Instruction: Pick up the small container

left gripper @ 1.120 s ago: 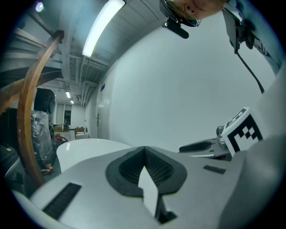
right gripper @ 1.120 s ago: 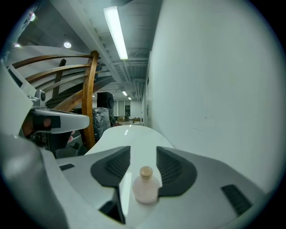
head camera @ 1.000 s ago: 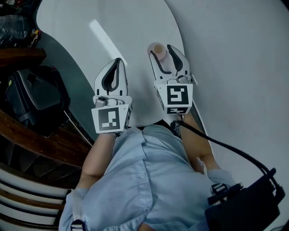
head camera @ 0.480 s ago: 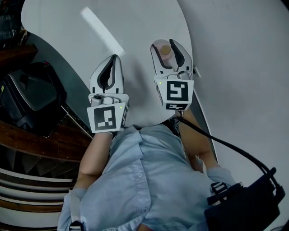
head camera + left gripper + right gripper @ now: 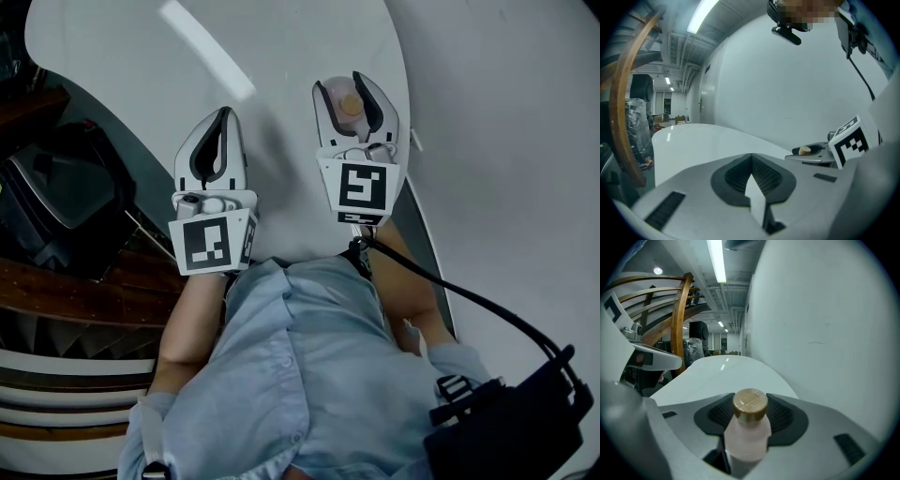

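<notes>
The small container (image 5: 349,101) is a frosted pale pink bottle with a cork-coloured cap, standing upright near the right edge of the white table (image 5: 281,56). My right gripper (image 5: 343,86) reaches around it, one jaw on each side. In the right gripper view the bottle (image 5: 749,432) stands deep between the dark pads (image 5: 787,418). The jaws are closing, and I see no pad pressing on it. My left gripper (image 5: 223,112) hovers over the table to the left, shut with nothing in it (image 5: 752,157). The left gripper view also catches the bottle's cap (image 5: 805,150) inside the right gripper's jaws.
A white wall (image 5: 506,141) runs close along the table's right side. Left of the table are a black chair (image 5: 56,202) and curved wooden rails (image 5: 66,291). A black cable (image 5: 469,300) leads from the right gripper to a black pack (image 5: 511,422).
The right gripper has slid forward, so the bottle sits deeper between its jaws than a second ago. The left gripper has stayed shut beside it.
</notes>
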`<state>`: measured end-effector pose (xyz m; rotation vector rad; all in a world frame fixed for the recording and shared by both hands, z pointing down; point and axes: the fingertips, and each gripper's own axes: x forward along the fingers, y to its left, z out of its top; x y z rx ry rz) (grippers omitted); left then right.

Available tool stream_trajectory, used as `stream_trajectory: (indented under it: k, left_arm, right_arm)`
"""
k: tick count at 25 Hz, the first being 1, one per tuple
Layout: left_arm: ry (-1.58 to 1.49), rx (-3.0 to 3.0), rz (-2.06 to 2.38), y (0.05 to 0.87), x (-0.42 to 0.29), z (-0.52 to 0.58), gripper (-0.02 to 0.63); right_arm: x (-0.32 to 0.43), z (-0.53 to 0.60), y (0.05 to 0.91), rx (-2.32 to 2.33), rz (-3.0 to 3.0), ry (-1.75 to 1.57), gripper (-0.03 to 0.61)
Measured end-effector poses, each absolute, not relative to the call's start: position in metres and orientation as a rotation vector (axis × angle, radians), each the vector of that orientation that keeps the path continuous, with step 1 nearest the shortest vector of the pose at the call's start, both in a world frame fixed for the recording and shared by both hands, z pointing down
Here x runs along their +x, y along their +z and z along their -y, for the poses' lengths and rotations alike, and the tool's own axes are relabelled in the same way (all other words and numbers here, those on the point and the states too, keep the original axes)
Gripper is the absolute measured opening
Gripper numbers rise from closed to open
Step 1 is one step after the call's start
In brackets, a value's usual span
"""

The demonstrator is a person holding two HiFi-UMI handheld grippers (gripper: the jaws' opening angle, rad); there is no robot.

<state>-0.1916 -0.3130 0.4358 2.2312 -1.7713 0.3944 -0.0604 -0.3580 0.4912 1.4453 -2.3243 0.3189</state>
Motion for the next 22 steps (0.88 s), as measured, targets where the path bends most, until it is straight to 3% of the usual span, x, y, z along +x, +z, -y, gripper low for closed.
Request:
stream_trajectory:
  k: [3, 10, 22]
  left_arm:
    - [0.425, 2.252, 1.769, 0.438, -0.195, 0.313, -0.001]
    - [0.425, 2.252, 1.771, 0.437, -0.194, 0.311, -0.001]
    - [0.394, 2.269, 1.790, 0.420, -0.191, 0.312, -0.001]
  right_arm:
    - [-0.060, 0.358, 0.489, 1.460, 2.315, 0.303, 0.196]
    - [-0.059, 0.359, 0.485, 1.475, 2.293, 0.284, 0.104]
    - [-0.058, 0.363, 0.481, 1.464, 2.281, 0.302, 0.092]
